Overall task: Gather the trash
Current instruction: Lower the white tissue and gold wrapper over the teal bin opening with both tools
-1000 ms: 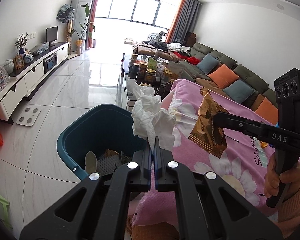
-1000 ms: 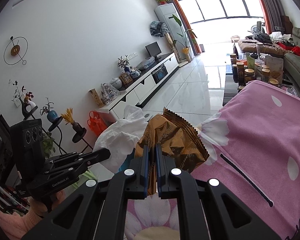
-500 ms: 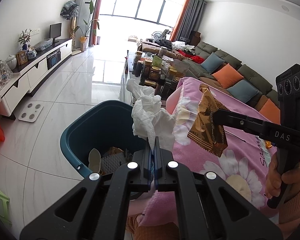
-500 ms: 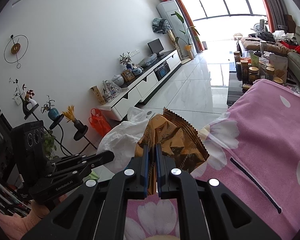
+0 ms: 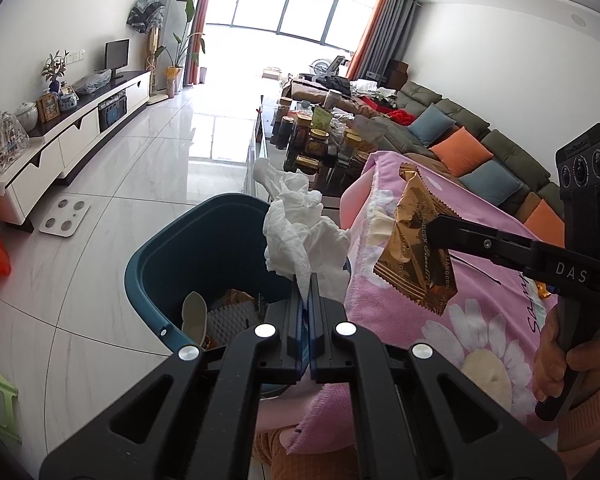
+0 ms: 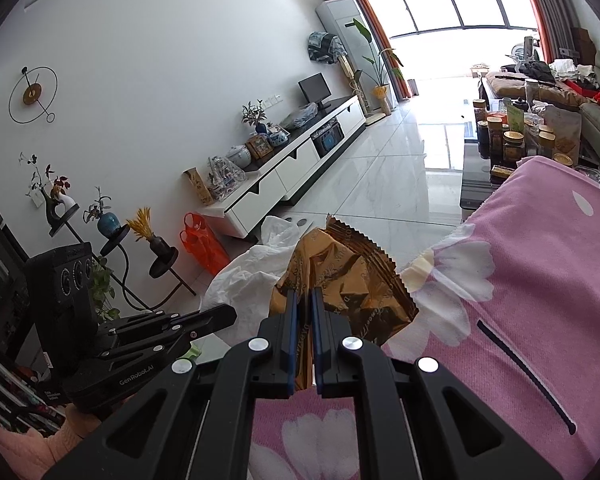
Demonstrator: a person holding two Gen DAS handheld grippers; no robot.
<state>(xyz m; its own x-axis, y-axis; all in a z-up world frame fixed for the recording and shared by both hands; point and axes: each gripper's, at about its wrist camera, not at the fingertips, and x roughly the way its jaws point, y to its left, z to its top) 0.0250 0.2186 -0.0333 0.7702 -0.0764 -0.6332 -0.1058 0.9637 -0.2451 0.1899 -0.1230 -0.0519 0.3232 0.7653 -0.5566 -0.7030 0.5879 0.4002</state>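
White marble-look floor tiles (image 5: 112, 216) run toward the bright window, and a teal trash bin (image 5: 172, 256) stands on them beside a table draped in a pink flowered blanket (image 5: 484, 320). Inside the bin lie a pale spoon-shaped scrap (image 5: 194, 314), a white ridged piece (image 5: 236, 320) and a brownish wrapper (image 5: 236, 296). Above the bin's rim, the left gripper (image 5: 309, 296) is clenched on a crumpled white tissue (image 5: 300, 232). Just beside it, over the blanket's edge, the right gripper (image 6: 304, 316) is clamped on a gold snack wrapper (image 6: 348, 284). Jars (image 5: 312, 140) crowd the table beyond.
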